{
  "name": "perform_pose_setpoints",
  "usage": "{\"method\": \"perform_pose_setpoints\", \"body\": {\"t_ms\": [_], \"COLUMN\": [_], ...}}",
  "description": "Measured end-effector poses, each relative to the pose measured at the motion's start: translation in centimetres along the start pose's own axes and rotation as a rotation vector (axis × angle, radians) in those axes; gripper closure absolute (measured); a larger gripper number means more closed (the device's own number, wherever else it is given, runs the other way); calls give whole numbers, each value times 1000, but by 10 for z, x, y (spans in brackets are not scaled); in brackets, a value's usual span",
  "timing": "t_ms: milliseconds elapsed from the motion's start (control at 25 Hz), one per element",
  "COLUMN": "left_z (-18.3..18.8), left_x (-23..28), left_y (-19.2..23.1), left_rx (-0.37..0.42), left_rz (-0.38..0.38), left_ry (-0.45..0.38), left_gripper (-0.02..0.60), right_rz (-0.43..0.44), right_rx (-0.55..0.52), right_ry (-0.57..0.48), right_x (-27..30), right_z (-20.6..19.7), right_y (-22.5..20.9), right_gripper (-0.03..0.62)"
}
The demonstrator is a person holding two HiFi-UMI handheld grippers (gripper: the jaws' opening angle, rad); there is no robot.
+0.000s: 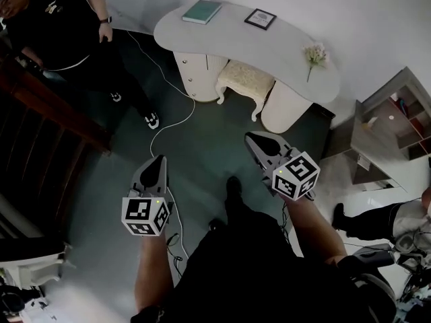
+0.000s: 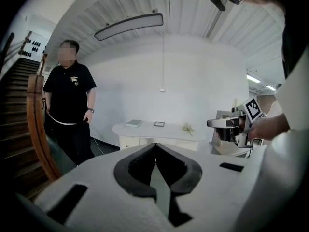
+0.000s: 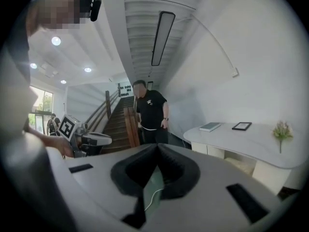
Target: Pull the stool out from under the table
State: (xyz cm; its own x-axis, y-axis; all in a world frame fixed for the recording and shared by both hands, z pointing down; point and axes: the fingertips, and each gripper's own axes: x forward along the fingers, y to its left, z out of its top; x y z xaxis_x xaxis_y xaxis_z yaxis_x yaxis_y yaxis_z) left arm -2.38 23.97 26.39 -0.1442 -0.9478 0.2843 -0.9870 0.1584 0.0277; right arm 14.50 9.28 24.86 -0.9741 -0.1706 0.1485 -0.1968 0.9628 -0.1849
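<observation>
A cream stool (image 1: 244, 81) with a padded seat and curved legs stands tucked under the white curved table (image 1: 283, 49). My left gripper (image 1: 157, 161) hovers over the dark floor, well short of the stool, shut with nothing in it. My right gripper (image 1: 256, 140) hangs nearer, just in front of the table's rounded right leg, also shut and empty. In the left gripper view my left gripper (image 2: 155, 146) points at the far-off table (image 2: 159, 129); my right gripper (image 2: 212, 123) shows at the right. In the right gripper view my right gripper (image 3: 157, 147) faces the staircase, with the table (image 3: 251, 144) at the right.
A person in black (image 1: 74, 25) stands left of the table beside a wooden staircase (image 1: 40, 113). A white cable (image 1: 168, 123) trails across the floor. On the table lie a green book (image 1: 202, 11), a framed picture (image 1: 260, 19) and a flower sprig (image 1: 315, 56). A shelf unit (image 1: 394, 123) stands right.
</observation>
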Motion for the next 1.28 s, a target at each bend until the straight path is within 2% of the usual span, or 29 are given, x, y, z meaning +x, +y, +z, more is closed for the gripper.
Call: {"method": "perform_pose_setpoints", "body": {"t_ms": [440,600,800,1000,1280], "left_z": [24,30,40,45,48], "left_x": [138,174,201,217,267], "left_y": [23,27,41,59,90], "left_rx": [-5,-21,-35,-53,-89], "left_rz": [-54,-49,-21,-15,-92], "left_ry": [70,83,77,66,65], "left_gripper": [572,571,572,571,572], "right_rz": [-33,-22,18,17,-47], "right_rx": [35,50,34,48,47], "right_ry": [13,11,12,25,72], "right_x": [72,89,114,131,159], "right_z": [19,26,35,34,34], "right_y": [-117,-149,-170,-179,-197], "right_gripper": [588,588,588,588,588]}}
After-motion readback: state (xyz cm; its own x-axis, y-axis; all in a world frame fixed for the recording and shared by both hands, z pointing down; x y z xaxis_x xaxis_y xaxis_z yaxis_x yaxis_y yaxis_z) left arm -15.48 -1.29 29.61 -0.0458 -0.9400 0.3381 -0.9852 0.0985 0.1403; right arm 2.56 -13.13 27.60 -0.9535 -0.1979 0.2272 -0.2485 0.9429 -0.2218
